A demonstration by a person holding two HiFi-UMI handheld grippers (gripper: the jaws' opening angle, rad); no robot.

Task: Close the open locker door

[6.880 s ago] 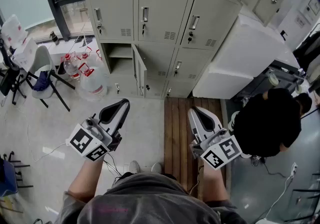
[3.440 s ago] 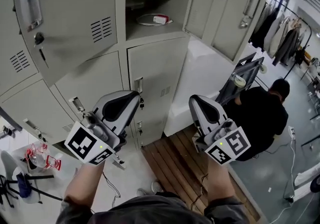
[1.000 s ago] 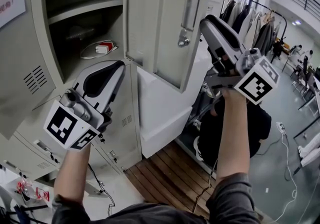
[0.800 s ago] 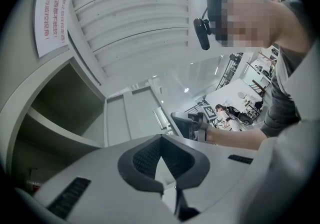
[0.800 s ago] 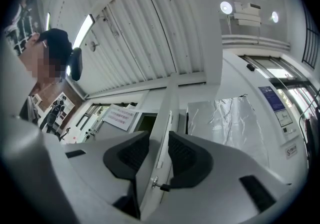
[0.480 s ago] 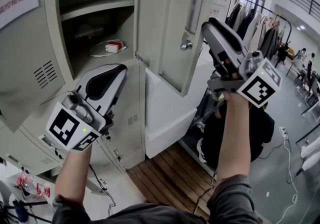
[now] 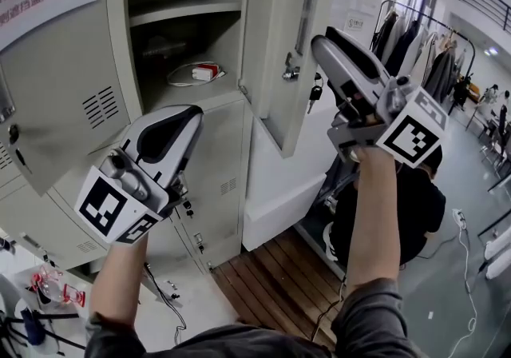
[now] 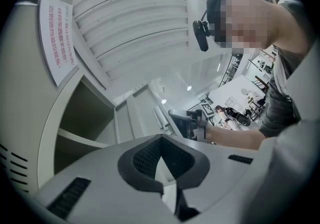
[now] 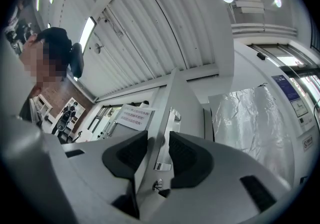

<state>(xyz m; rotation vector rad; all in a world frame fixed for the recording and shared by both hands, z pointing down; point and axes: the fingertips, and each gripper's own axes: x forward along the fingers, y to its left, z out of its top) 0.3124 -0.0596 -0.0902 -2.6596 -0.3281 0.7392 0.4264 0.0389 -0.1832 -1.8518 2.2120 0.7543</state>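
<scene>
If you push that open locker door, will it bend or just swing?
The door looks like thin, stiff metal, so it probably swings on its hinges without flopping. It seems light, so a hard push might slam it. The keys dangling from its lock would likely swing and jingle.

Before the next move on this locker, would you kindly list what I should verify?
1. Grey metal locker door shut: not ok, it stands open.
2. Right gripper at the door's edge: ok, the edge stands between its jaws.
3. Right gripper clamped on the door: not ok, its jaws have just been opening and stand apart.
4. Left gripper clear of the door's swing: cannot tell; its jaws are together, empty.
5. White cable and small red-and-white block inside the open compartment, behind its front: ok.
</scene>
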